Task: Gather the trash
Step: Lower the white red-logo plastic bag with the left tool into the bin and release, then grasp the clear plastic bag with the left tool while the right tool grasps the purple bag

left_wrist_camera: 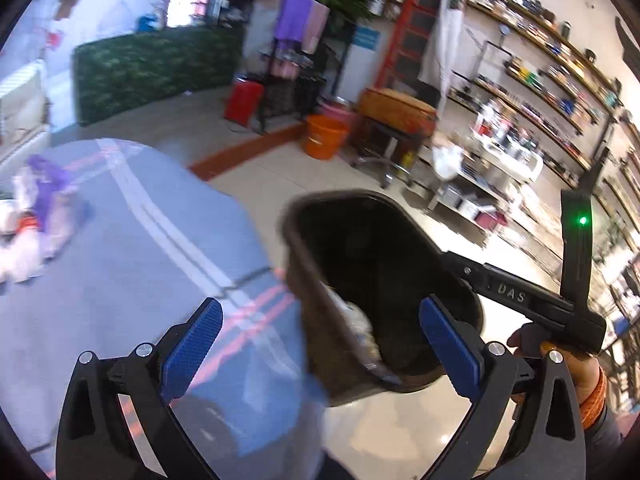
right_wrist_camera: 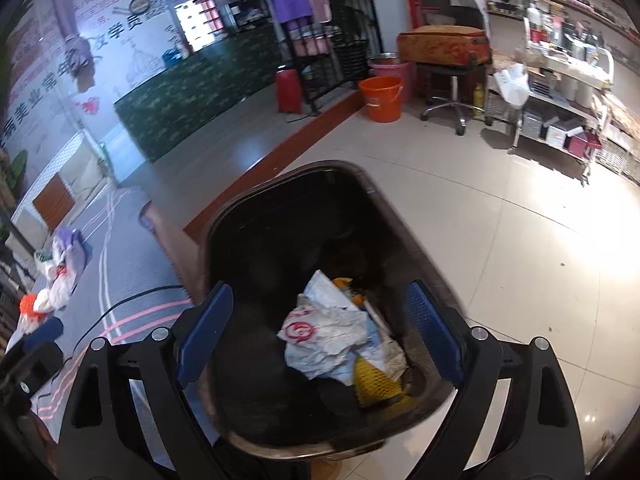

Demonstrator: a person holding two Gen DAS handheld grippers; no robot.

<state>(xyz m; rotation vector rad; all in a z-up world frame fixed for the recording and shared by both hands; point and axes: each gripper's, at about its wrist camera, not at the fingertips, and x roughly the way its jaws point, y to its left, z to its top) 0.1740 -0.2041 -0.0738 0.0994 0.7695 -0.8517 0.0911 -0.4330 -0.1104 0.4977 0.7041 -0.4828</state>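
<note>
A dark brown trash bin (right_wrist_camera: 280,248) stands on the floor beside a table covered in grey cloth (right_wrist_camera: 120,280). Crumpled white plastic bags (right_wrist_camera: 328,332), a yellow foam net (right_wrist_camera: 376,380) and other scraps lie inside it. My right gripper (right_wrist_camera: 320,336) is open and empty right above the bin's mouth. My left gripper (left_wrist_camera: 320,344) is open and empty over the bin's near rim (left_wrist_camera: 320,320), at the table's edge (left_wrist_camera: 248,240). The right gripper's body (left_wrist_camera: 520,296) reaches in from the right in the left wrist view. More trash, plastic bags and wrappers (right_wrist_camera: 60,268), lies on the cloth at the far left; it also shows blurred in the left wrist view (left_wrist_camera: 36,216).
An orange bucket (right_wrist_camera: 380,98), a pink bucket (right_wrist_camera: 390,70), a stool with a cushion (right_wrist_camera: 444,52), a red can (right_wrist_camera: 288,90) and a towel rack (right_wrist_camera: 308,32) stand on the tiled floor. Shelving with bottles (right_wrist_camera: 560,64) lines the right. A black cable (right_wrist_camera: 132,300) crosses the cloth.
</note>
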